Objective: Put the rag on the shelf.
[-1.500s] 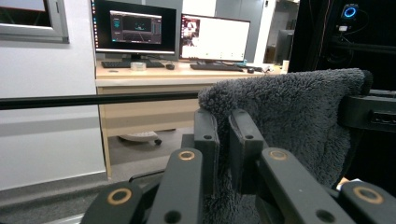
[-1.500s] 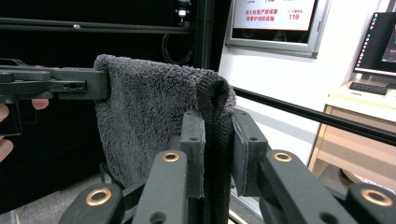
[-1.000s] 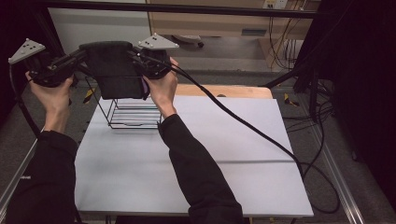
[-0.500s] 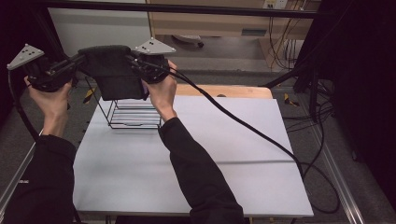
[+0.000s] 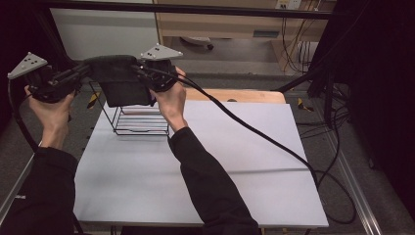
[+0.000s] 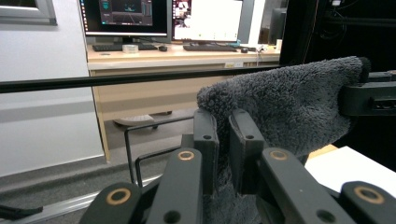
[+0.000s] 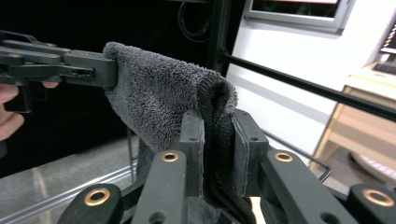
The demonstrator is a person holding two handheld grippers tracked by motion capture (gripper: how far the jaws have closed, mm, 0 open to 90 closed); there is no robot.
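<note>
A black wire basket (image 5: 139,120) stands near the white worktop's (image 5: 220,166) far left corner; its contents are unclear. Above it hangs a dark grey fluffy towel (image 5: 122,81), stretched between the left gripper (image 6: 223,144) and right gripper (image 7: 217,149), both jaws clamped on it. No legible writing.

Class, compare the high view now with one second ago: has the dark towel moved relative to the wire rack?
No. The towel, pinched by the left gripper and right gripper, hangs above the wire rack as before.
</note>
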